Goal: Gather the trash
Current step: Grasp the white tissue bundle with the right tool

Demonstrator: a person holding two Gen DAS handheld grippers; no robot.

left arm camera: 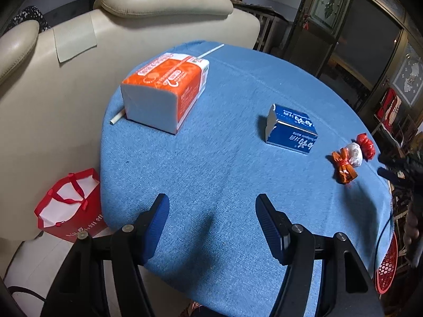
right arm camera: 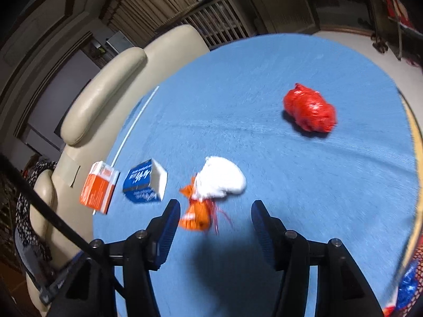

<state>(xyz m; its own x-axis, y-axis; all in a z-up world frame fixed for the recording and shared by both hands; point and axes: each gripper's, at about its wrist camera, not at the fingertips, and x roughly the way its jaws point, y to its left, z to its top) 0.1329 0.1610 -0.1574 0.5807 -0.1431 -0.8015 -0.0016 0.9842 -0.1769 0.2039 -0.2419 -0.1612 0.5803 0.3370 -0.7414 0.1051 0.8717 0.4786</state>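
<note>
orange wrapper (right arm camera: pixel 195 216) lies lengthwise toward the white wad (right arm camera: pixel 222 181).

We see a round surface (left arm camera: pixel 224 174) under blue cloth. On it lie an orange tissue pack (left arm camera: pixel 166 89) over a white straw (left arm camera: pixel 116 119), a blue carton (left arm camera: pixel 290 129), and orange (left arm camera: pixel 343 167), white (left arm camera: pixel 354 153) and red wrappers (left arm camera: pixel 366 145).

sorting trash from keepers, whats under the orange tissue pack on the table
A thin white stick or straw pokes out from under the orange tissue pack at both ends, on the blue tablecloth. Its middle is covered, and anything else beneath the pack cannot be seen.
</note>
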